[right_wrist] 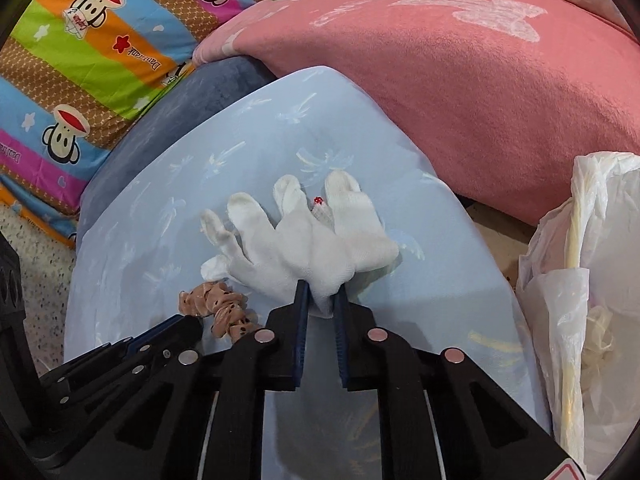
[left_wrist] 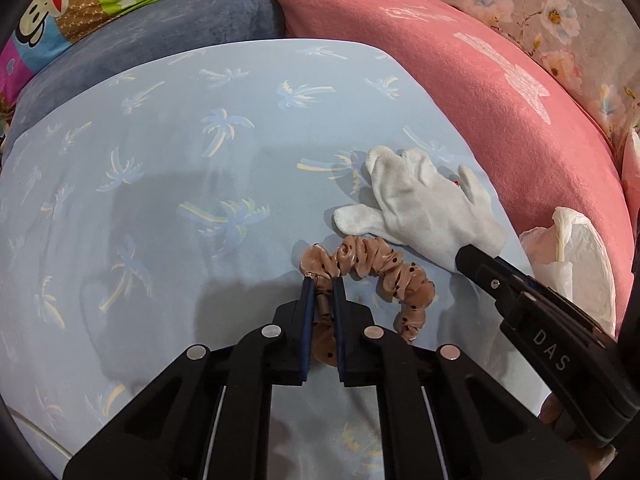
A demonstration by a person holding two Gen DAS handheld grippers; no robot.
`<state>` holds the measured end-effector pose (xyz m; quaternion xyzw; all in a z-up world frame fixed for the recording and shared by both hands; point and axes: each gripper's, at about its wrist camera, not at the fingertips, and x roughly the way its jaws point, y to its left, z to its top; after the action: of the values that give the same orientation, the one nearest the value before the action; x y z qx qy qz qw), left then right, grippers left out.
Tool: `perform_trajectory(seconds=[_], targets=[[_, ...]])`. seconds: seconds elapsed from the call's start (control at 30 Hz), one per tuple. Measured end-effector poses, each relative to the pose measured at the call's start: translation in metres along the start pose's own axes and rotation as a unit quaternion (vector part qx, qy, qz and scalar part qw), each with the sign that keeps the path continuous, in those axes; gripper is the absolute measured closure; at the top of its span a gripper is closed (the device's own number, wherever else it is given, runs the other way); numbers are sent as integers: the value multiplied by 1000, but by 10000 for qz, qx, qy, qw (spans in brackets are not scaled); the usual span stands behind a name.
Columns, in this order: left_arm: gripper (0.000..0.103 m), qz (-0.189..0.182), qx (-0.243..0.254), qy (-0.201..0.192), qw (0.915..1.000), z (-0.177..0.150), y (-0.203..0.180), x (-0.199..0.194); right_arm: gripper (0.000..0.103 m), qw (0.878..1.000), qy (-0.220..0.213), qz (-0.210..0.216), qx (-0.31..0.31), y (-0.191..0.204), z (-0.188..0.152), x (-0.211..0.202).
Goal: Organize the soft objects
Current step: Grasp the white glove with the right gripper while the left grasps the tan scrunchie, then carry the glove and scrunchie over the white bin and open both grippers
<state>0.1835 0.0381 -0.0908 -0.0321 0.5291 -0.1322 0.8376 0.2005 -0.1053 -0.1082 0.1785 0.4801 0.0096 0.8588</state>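
Two soft items are seen on the light-blue palm-print surface [left_wrist: 160, 160] – a white glove [left_wrist: 420, 208] and a tan dotted scrunchie [left_wrist: 372, 272], lying just beside each other, glove thumb touching or nearly touching the scrunchie's far edge. The scrunchie is laid as a loop, its near-left part directly ahead of the left tool [left_wrist: 323, 280]; the glove is spread flat, its long axis running cuff-near to fingers-far, with the cuff pointed back at the right tool [right_wrist: 321, 286].

Each item is nearest its own side – scrunchie to the left hand, glove to the right. No crossing of arms is judged necessary for a lift.

The left tool is clenched on the scrunchie: a bunched section of fabric is pinched between the blue pads. The right tool is clenched on the glove's cuff, with white cloth gathered between its pads; in the left wrist view its tip is seen buried at the cuff edge.

Both items are still resting on the surface, not raised. A white plastic bag [right_wrist: 580, 280] is seen to the right, against a pink pillow [right_wrist: 460, 80]; a dark-blue cushion [left_wrist: 168, 28] and a striped cartoon quilt [right_wrist: 80, 60] lie beyond. The bag is judged a possible drop place, but that cannot be confirmed.
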Motion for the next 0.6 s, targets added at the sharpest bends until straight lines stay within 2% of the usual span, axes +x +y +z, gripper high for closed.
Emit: perform_trajectory(seconds=[0.27,0.6], targets=[[94,-170,93,-212,9996,-2,-19,-26,98,9986,-511,101,6,0,2,-55],[94,-368,509,-637,9960,-3,-68,-67,98,9923,-1227,32,174,-30,-1,-142]])
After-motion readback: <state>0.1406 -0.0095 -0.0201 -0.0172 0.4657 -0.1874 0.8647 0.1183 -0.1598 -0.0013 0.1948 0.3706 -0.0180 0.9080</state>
